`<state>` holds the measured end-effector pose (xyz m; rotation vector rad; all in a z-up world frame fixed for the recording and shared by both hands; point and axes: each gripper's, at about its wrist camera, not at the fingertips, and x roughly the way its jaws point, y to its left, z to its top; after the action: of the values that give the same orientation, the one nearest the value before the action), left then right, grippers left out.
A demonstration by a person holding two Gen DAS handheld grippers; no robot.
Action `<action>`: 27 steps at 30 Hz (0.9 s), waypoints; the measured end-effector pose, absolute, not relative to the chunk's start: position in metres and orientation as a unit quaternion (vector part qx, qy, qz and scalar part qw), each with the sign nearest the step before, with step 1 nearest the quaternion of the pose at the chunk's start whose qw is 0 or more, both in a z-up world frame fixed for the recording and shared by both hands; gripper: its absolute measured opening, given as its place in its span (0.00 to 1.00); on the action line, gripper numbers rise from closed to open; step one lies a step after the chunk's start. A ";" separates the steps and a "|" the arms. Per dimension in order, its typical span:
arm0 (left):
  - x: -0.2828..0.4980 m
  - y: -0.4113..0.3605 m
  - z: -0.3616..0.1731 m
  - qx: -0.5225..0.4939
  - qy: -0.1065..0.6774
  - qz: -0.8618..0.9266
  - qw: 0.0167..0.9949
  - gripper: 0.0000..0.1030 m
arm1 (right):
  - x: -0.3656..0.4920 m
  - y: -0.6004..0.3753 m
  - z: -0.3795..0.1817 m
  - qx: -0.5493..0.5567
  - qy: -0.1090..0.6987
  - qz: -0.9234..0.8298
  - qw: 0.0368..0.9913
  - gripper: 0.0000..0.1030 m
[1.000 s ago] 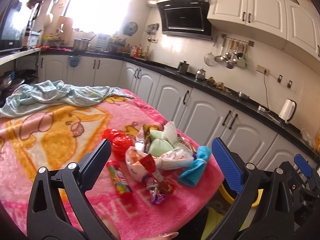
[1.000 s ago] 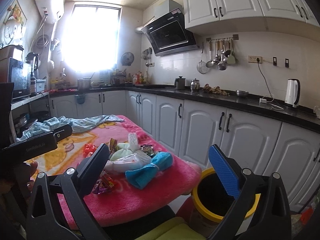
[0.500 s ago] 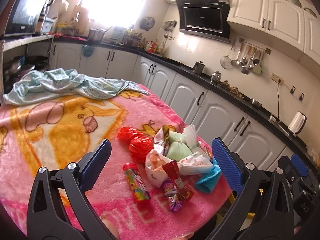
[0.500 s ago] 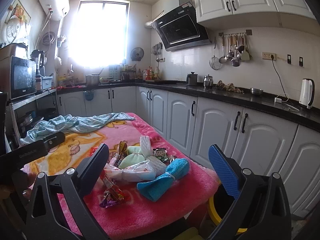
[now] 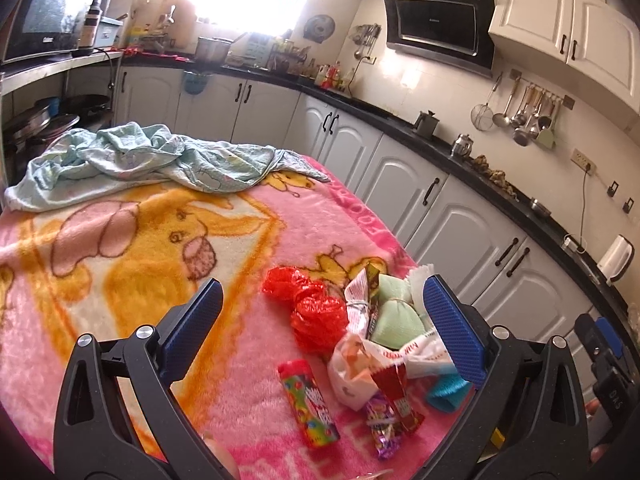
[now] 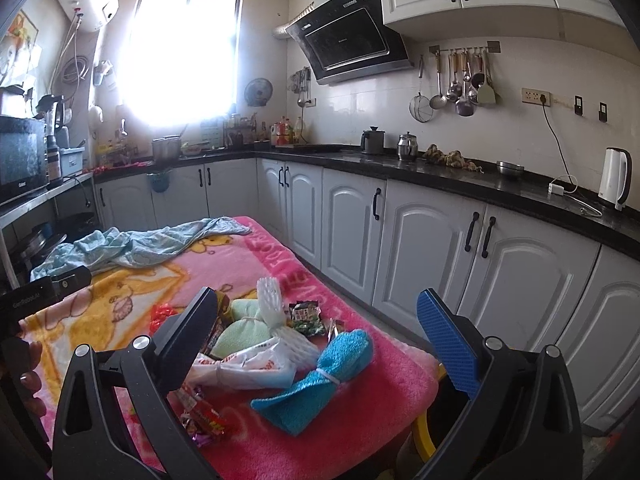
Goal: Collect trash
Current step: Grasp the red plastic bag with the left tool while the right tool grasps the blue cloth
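Note:
A heap of trash lies at the near right corner of the pink blanket-covered table (image 5: 120, 240): a red crumpled bag (image 5: 316, 312), a candy tube (image 5: 310, 404), a white plastic bag (image 5: 360, 364), pale green pouches (image 5: 396, 320), candy wrappers (image 5: 394, 408) and a blue foam net (image 6: 320, 376). My left gripper (image 5: 320, 320) is open and empty, above the heap. My right gripper (image 6: 316, 328) is open and empty, above the blue foam net and the white bag (image 6: 248, 364). A yellow-rimmed bin (image 6: 426, 436) shows below the table's right corner.
A light blue cloth (image 5: 140, 160) lies crumpled at the far end of the table. White cabinets (image 6: 420, 248) under a black counter run along the right, with a narrow floor gap between them and the table. A kettle (image 6: 616, 178) stands on the counter.
Both grippers have moved forward and over the table toward the trash heap. The heap now sits between the fingers in both views. The bin has slipped mostly out of the right wrist view.

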<state>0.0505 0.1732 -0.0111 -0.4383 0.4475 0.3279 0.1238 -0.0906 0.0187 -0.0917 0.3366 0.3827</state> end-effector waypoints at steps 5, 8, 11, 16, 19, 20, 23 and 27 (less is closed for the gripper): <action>0.078 0.175 -0.017 -0.202 0.246 0.157 0.935 0.90 | 0.144 -0.092 0.015 -0.044 0.181 0.174 0.967 0.94; 0.095 0.178 -0.024 -0.197 0.266 0.155 0.931 0.90 | 0.158 -0.096 0.006 -0.039 0.203 0.163 0.965 0.94; 0.111 0.183 -0.033 -0.195 0.287 0.153 0.925 0.90 | 0.171 -0.098 -0.006 -0.038 0.223 0.156 0.961 0.94; 0.132 0.197 -0.051 -0.223 0.310 0.123 0.916 0.90 | 0.193 -0.100 -0.033 -0.034 0.276 0.149 0.949 0.94; 0.147 0.207 -0.064 -0.234 0.335 0.121 0.904 0.90 | 0.210 -0.100 -0.054 -0.023 0.323 0.156 0.933 0.94; 0.152 0.211 -0.069 -0.241 0.347 0.117 0.899 0.90 | 0.211 -0.099 -0.057 -0.021 0.331 0.157 0.930 0.94; 0.163 0.219 -0.079 -0.262 0.366 0.103 0.887 0.90 | 0.225 -0.099 -0.071 0.003 0.364 0.155 0.918 0.94; 0.177 0.229 -0.090 -0.278 0.382 0.105 0.875 0.90 | 0.243 -0.098 -0.080 0.037 0.397 0.157 0.903 0.94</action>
<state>0.1767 0.2294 -0.0905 -0.5810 0.7977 0.2182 0.2427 -0.0985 -0.0804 0.0757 0.8205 0.3253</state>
